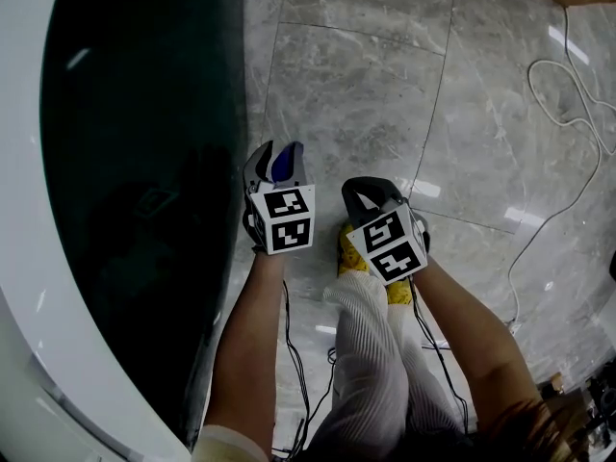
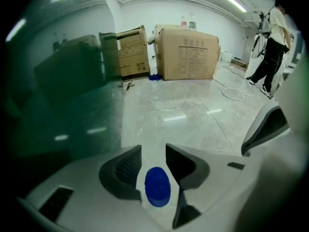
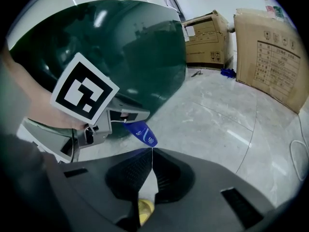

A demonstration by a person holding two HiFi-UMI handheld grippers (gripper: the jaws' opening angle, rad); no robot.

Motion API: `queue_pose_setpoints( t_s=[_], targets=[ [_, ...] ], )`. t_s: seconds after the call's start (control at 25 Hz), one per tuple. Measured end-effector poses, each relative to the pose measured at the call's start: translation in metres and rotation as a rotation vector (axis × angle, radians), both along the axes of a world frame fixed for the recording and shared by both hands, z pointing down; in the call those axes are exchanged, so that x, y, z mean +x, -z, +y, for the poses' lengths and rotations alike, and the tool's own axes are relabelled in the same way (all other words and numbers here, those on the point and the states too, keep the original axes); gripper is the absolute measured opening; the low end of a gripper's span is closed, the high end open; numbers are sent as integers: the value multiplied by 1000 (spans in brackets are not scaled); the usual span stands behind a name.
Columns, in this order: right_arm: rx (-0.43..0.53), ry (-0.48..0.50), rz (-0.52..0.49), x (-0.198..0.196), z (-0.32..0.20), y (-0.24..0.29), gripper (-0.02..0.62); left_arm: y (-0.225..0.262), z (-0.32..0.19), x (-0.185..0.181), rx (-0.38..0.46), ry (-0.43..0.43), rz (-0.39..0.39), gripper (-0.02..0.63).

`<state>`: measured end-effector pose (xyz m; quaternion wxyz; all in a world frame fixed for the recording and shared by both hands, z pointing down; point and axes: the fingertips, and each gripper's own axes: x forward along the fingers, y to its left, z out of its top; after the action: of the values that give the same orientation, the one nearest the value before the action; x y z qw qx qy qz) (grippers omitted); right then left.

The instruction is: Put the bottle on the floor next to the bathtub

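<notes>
A small blue bottle (image 1: 282, 162) sits between the jaws of my left gripper (image 1: 279, 159), close to the dark green wall of the bathtub (image 1: 125, 162). In the left gripper view its blue end (image 2: 157, 186) shows in the gap with a pale strip on either side, so the pads stand off it. From the right gripper view the bottle (image 3: 140, 132) juts out of the left gripper (image 3: 126, 123), with its lower tip hidden behind my right jaws. My right gripper (image 1: 371, 195) (image 3: 151, 151) is shut and empty, just right of the left one.
The grey marble floor (image 1: 385, 85) stretches right of the tub. A white cable (image 1: 568, 94) loops at the far right. A yellow shoe (image 1: 351, 248) and a white trouser leg (image 1: 371, 354) are below the grippers. Cardboard boxes (image 2: 188, 54) and a person (image 2: 273, 42) stand far off.
</notes>
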<state>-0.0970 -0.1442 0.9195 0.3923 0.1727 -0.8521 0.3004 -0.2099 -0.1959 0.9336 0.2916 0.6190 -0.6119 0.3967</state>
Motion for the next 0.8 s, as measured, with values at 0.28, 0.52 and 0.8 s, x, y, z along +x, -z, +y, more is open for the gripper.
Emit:
queue_pose_setpoints(
  t_s=[0.28,0.52,0.8],
  targets=[
    [17,-16,0,7,-7,35,28,41,5,4,22,31,-4,195],
    [24,-28,2,13,-11,78,28,89,7,16,51,82,28,195],
    [31,-73,-9,20,-21,137,28,157,13,29,73,135,64,166]
  ],
)
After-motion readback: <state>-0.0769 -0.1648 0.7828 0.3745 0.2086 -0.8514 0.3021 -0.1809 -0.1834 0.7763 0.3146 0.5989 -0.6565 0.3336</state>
